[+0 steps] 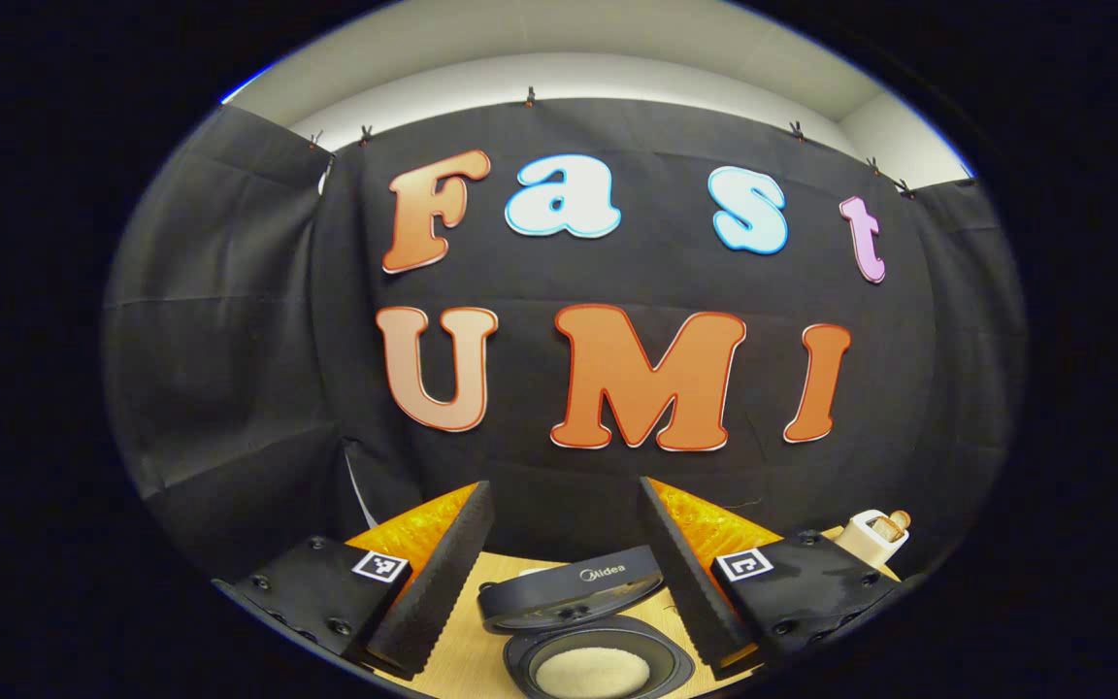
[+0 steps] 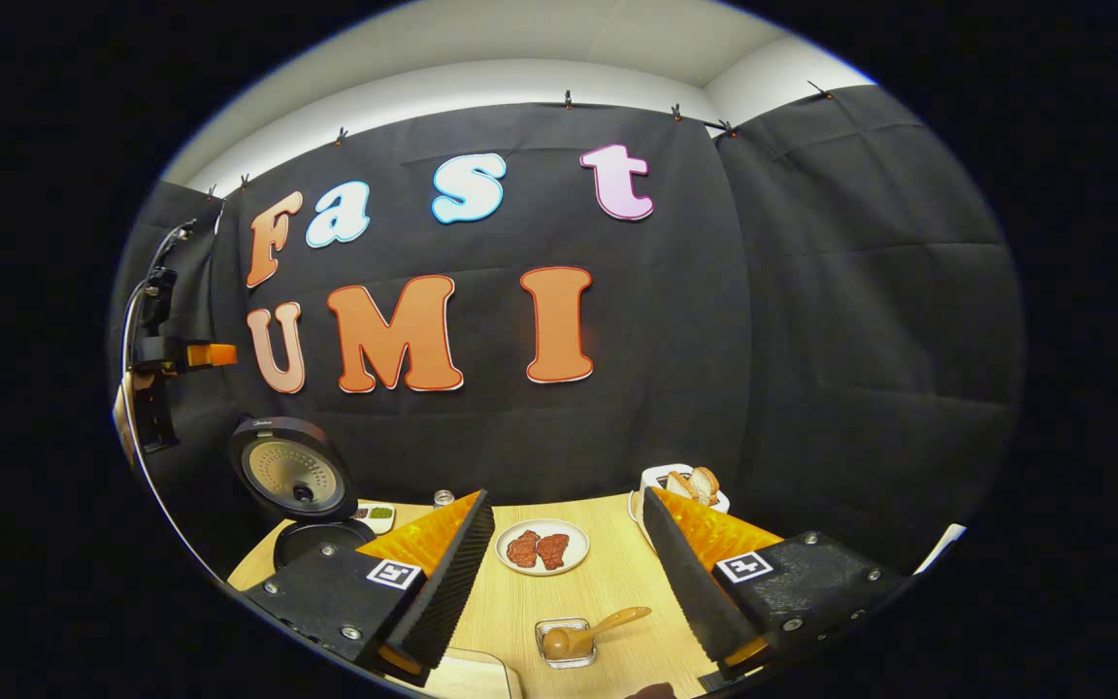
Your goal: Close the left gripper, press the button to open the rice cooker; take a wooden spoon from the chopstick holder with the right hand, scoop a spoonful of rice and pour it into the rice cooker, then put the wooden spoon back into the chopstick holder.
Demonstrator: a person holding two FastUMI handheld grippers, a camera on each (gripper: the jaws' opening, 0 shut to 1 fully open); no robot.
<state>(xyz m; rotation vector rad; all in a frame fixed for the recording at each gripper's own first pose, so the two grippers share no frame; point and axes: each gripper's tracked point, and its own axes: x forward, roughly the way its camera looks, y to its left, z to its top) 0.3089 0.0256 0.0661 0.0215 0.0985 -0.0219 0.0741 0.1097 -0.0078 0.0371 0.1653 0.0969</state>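
Both grippers (image 1: 567,573) (image 2: 569,573) are spread wide, holding nothing. Rice cooker (image 1: 583,631) is open; wooden spoon (image 2: 590,633) lies in the small dish (image 2: 567,645) near the table's front edge, so returning it comes next.

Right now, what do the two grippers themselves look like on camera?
The left gripper and right gripper are built alike: two wedge-shaped fingers with ribbed inner faces on dark bolted blocks, translucent orange ribbed panels along the outer sides, and a square black-and-white marker on each block.
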